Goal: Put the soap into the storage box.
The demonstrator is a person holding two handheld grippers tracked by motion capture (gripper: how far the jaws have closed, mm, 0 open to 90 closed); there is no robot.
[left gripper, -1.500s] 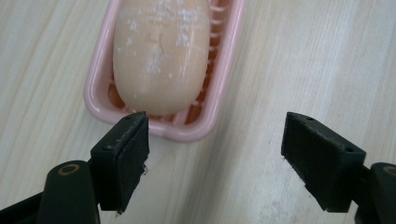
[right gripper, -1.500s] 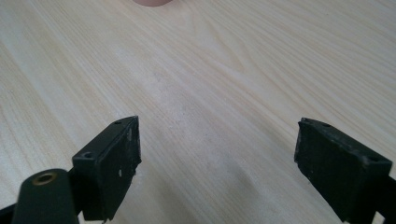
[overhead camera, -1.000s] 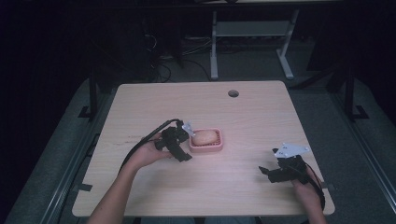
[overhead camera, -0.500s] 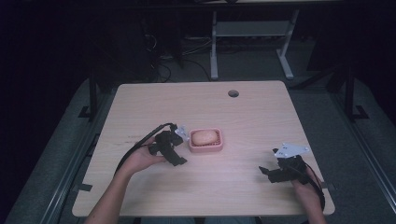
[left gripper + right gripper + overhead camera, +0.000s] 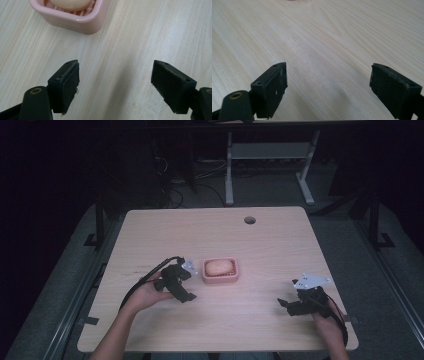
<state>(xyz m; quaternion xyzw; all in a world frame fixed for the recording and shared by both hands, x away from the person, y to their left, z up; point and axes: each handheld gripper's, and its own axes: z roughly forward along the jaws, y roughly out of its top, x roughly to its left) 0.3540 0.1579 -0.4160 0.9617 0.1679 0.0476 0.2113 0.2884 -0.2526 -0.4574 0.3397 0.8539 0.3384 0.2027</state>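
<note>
Pale wooden desk (image 5: 260, 240) in a dark room carries a pink soap dish (image 5: 220, 271) holding a peach soap bar (image 5: 219, 266) near its centre. Left claw (image 5: 186, 296) sits just beside the dish, jaws spread, empty. Right claw (image 5: 283, 304) rests well apart near the desk's right edge, jaws spread, empty.

A pale wooden table (image 5: 280, 240) with rounded corners stands lit in an otherwise dark room, a round cable hole (image 5: 249, 220) near its far edge. Grey carpeted floor (image 5: 345, 237) surrounds it, with dark metal rails (image 5: 75, 295) running along both sides. Beyond the far edge, the white legs and crossbar of another desk frame (image 5: 270, 165) rise into shadow, beside a tangle of cables (image 5: 175, 195) on the floor.
</note>
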